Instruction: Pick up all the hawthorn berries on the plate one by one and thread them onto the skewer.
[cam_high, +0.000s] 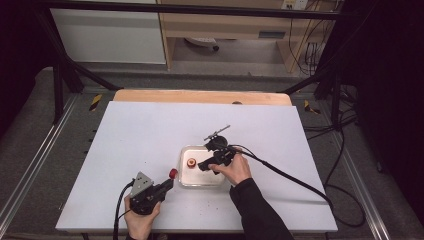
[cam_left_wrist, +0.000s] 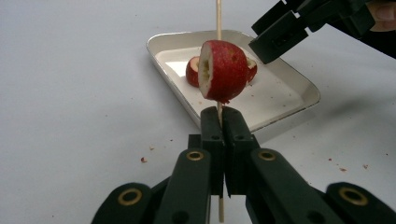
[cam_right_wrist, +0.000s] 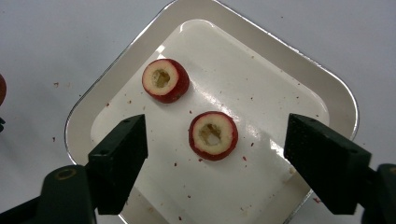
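While the left gripper (cam_left_wrist: 218, 122) is clamping its fingers tight on one thin wooden skewer (cam_left_wrist: 218, 18), a single red fruit piece (cam_left_wrist: 223, 71) is sitting threaded on that stick just above the fingertips, cut face turned sideways. Two more hollowed red fruit rings, the near ring (cam_right_wrist: 213, 135) and the far ring (cam_right_wrist: 165, 80), are lying cut side up and apart from each other in one shallow white tray (cam_right_wrist: 322, 93) on the white worktop (cam_high: 140, 135). Above the tray the right gripper (cam_right_wrist: 215, 154) is hovering with its fingers spread wide, the near ring lying between them and untouched, nothing being held. Small red crumbs are dotting the tray floor and the worktop around it. Seen from the high view, both grippers are trailing black cables, and the skewered piece is hanging just left of the tray.
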